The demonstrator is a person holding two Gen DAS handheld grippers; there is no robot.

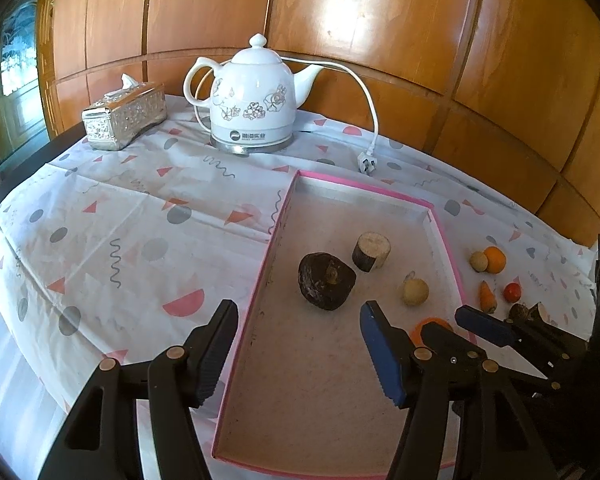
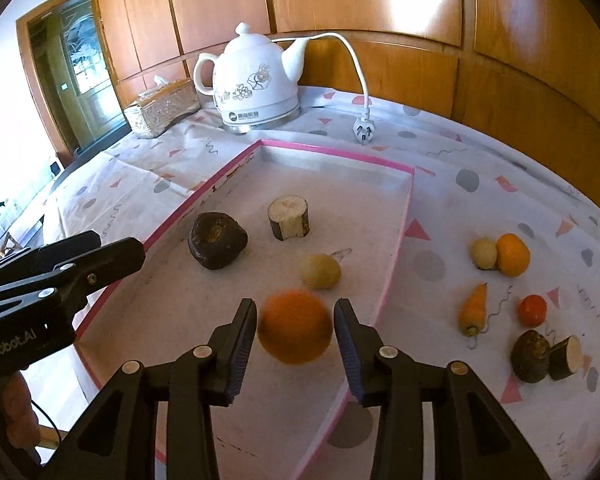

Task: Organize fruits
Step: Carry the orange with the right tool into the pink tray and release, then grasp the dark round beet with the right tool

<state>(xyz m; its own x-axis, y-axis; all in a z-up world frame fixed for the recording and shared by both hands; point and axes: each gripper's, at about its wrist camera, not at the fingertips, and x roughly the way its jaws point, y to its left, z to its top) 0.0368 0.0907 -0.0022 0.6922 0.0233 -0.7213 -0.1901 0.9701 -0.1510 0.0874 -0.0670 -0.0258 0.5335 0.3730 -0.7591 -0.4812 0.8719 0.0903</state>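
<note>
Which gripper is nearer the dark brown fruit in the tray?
Left. The left gripper hangs open just short of the dark brown fruit; the right gripper sits farther off, around an orange.

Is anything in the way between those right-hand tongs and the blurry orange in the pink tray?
Nothing visible. The orange sits right between the open right tongs, over the pink tray. The pale round fruit lies just beyond it, not in between. The left tongs are off to the side.

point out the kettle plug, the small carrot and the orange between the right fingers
kettle plug (image 2: pixel 363 127), right wrist view, on the white plug body
small carrot (image 2: pixel 474 306), right wrist view, mid-body
orange (image 2: pixel 295 327), right wrist view, centre of its blurred face
</note>
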